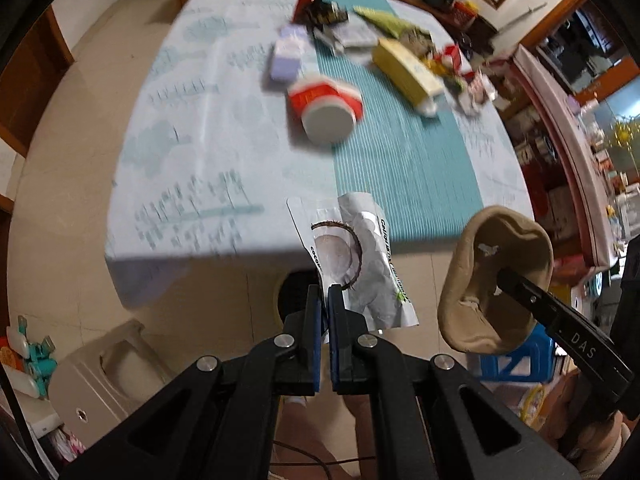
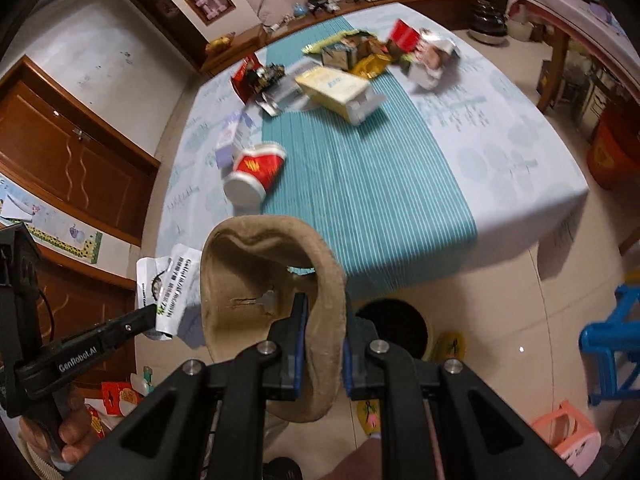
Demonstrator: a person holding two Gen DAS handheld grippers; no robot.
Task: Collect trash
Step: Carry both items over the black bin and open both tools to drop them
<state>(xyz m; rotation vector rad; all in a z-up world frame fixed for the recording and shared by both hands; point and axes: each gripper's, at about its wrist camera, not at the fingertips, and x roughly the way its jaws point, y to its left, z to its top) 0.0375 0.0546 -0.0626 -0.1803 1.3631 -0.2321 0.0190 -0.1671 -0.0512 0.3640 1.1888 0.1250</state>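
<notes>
Two pieces are lifted, the left hand-held gripper (image 1: 325, 300) pinching a silver coconut wrapper (image 1: 360, 256) and the right hand-held gripper (image 2: 324, 316) clamping a crumpled brown paper cup (image 2: 256, 280) above the dark bin (image 2: 394, 328), while the red cup (image 2: 256, 174), yellow carton (image 2: 336, 90) and other wrappers on the worktop (image 2: 500, 152) remain to collect.

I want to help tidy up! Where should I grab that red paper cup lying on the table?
Grab the red paper cup across its round body, near the middle, coming down from above. It lies tipped on its side on the table, its white bottom toward the near edge, so the curved wall faces up. Both tongs are full: left pinches a white wrapper, right a tan bowl.
</notes>
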